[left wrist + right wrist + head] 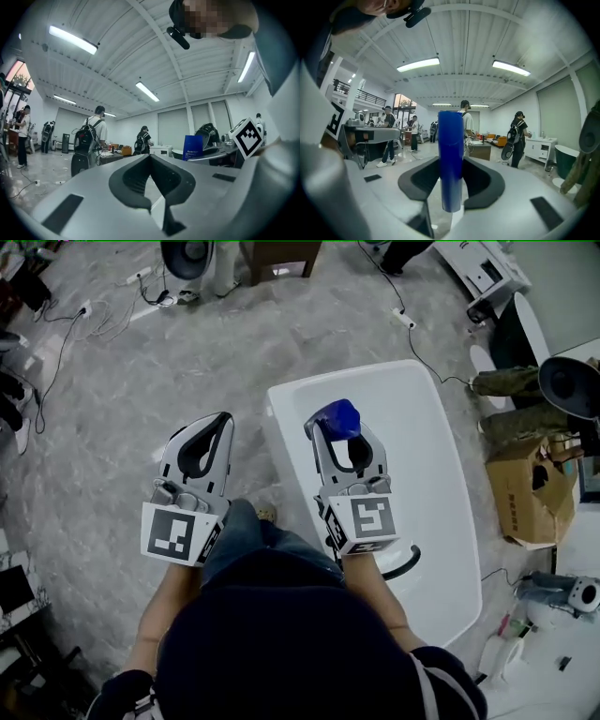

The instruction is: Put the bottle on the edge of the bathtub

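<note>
Closest, the person's right arm (377, 592) carries the right tool (342, 432), which pinches the blue bottle (339, 416) upright, probably so it can stand on the white bathtub (412, 427) beneath it, while the left tool (223, 420), pressed together and empty, hangs alongside over the floor (112, 427).

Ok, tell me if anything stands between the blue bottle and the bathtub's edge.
Nothing visible does. The blue bottle, clamped in the right gripper, hangs over the white bathtub, whose rim near it is bare; the dark curved fitting lies back by the person.
</note>
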### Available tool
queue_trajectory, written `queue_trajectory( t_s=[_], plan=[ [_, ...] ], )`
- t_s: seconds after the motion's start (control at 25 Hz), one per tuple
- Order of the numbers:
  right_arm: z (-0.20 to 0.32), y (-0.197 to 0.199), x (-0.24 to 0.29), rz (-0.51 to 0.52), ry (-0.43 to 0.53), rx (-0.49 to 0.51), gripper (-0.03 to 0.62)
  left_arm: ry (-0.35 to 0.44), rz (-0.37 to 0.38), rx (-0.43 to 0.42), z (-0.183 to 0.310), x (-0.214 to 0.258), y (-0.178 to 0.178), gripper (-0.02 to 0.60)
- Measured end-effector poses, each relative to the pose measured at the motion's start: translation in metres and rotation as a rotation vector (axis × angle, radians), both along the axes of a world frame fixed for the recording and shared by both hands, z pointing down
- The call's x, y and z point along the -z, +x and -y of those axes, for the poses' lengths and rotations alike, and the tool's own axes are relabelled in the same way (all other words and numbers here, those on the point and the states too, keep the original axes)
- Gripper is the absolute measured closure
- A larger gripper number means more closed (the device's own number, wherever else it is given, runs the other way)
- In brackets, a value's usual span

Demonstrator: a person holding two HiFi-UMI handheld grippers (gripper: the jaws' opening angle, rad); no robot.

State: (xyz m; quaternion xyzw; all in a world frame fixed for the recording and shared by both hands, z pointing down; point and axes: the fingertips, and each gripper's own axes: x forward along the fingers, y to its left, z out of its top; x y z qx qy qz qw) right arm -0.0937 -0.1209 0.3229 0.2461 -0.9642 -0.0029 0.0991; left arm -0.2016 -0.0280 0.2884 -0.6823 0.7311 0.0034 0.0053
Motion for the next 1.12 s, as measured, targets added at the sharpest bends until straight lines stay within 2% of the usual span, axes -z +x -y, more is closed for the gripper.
queue_trajectory(
  t_s=[0.24, 0.48, 0.6, 0.72, 0.84, 1.12],
  plan=[
    [0.043, 0.033, -0.023, -0.039, -0.021, -0.199, 0.428, -0.039, -0.013, -0.229, 0.079, -0.008, 0.023, 0.558],
    [0.083, 0.035, -0.04, -0.005, -0.04, -0.361, 0.428, -0.047, 0.015, -0.475, 0.158, -0.011, 0.034, 0.558],
    [0.101, 0.038, -0.049, -0.008, -0.056, -0.445, 0.428, -0.082, 0.002, -0.58, 0.189, -0.02, 0.039, 0.558],
    [0.109, 0.04, -0.061, -0.023, -0.075, -0.534, 0.428, -0.11, -0.011, -0.674, 0.208, -0.032, 0.042, 0.558],
    [0.111, 0.047, -0.073, -0.021, -0.09, -0.609, 0.428, -0.103, -0.005, -0.763, 0.224, -0.04, 0.05, 0.558],
    [0.099, 0.07, -0.102, -0.033, -0.134, -0.801, 0.428, -0.179, 0.012, -0.954, 0.237, -0.074, 0.077, 0.558]
  ],
)
